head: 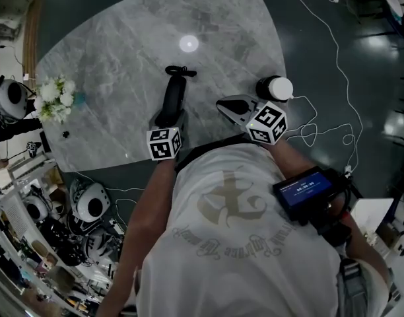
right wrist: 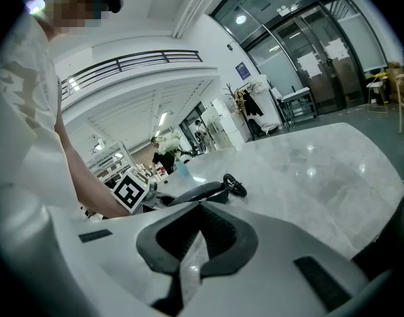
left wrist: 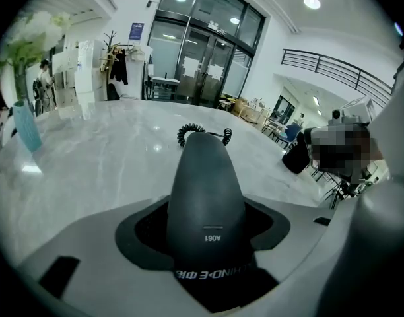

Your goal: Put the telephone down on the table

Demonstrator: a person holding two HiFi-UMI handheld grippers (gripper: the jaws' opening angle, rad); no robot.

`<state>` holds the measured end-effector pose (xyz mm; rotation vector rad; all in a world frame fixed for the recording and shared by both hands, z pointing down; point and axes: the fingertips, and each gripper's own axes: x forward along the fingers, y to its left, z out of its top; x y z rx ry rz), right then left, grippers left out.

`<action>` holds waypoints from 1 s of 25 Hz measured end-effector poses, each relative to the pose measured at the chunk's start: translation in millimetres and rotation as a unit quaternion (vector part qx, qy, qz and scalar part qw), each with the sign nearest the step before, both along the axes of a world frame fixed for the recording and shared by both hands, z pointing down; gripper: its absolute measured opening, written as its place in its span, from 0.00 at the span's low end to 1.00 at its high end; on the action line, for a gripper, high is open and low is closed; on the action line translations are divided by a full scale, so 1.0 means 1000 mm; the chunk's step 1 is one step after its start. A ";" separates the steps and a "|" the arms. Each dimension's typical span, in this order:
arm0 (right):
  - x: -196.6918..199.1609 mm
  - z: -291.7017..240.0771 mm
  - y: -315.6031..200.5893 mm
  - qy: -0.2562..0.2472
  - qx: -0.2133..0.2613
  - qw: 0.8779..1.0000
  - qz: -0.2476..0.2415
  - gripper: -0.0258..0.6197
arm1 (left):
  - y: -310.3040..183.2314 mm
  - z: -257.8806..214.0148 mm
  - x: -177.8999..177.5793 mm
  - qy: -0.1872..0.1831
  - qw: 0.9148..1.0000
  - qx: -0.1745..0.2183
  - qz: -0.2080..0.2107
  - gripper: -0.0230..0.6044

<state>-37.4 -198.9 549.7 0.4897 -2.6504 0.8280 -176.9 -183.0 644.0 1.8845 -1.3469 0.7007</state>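
Note:
The black telephone handset (head: 173,94) sticks out forward from my left gripper (head: 169,119) over the grey marble table (head: 116,58). Its coiled cord (head: 180,70) curls at the far end. In the left gripper view the handset (left wrist: 205,183) fills the gap between the jaws, which are shut on it, and its cord (left wrist: 203,133) rests on the tabletop ahead. I cannot tell whether the handset touches the table. My right gripper (head: 223,104) hovers at the table's near edge, right of the handset, shut with nothing in it. The right gripper view shows its jaws (right wrist: 201,233) closed and the handset (right wrist: 195,193) beyond.
White flowers in a blue vase (head: 53,99) stand at the table's left edge, with a small dark object (head: 65,135) near them. A black cylinder with a white top (head: 274,88) sits by the right edge. White cable (head: 334,51) trails on the dark floor; helmets (head: 90,203) lie lower left.

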 end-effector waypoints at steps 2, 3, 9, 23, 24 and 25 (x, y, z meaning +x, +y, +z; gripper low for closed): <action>0.001 0.001 0.000 0.001 0.000 1.000 0.001 0.06 | 0.001 0.001 0.000 -0.007 1.000 -0.001 0.002 0.48; 0.001 0.001 0.000 0.001 -0.001 1.000 0.000 0.06 | 0.001 0.002 0.000 -0.010 1.000 -0.002 0.004 0.48; -0.002 0.001 0.004 0.000 -0.002 1.000 -0.006 0.06 | 0.006 0.012 0.002 -0.035 0.999 -0.020 0.021 0.49; -0.009 0.001 0.001 -0.009 0.003 1.000 -0.010 0.06 | 0.005 0.007 -0.004 -0.037 0.999 -0.018 0.023 0.53; -0.010 0.001 0.001 -0.009 0.004 1.000 -0.012 0.06 | 0.005 0.006 -0.004 -0.034 0.999 -0.016 0.023 0.53; -0.011 0.000 0.001 -0.010 0.005 1.000 -0.014 0.06 | 0.004 0.003 -0.004 -0.032 0.999 -0.014 0.024 0.54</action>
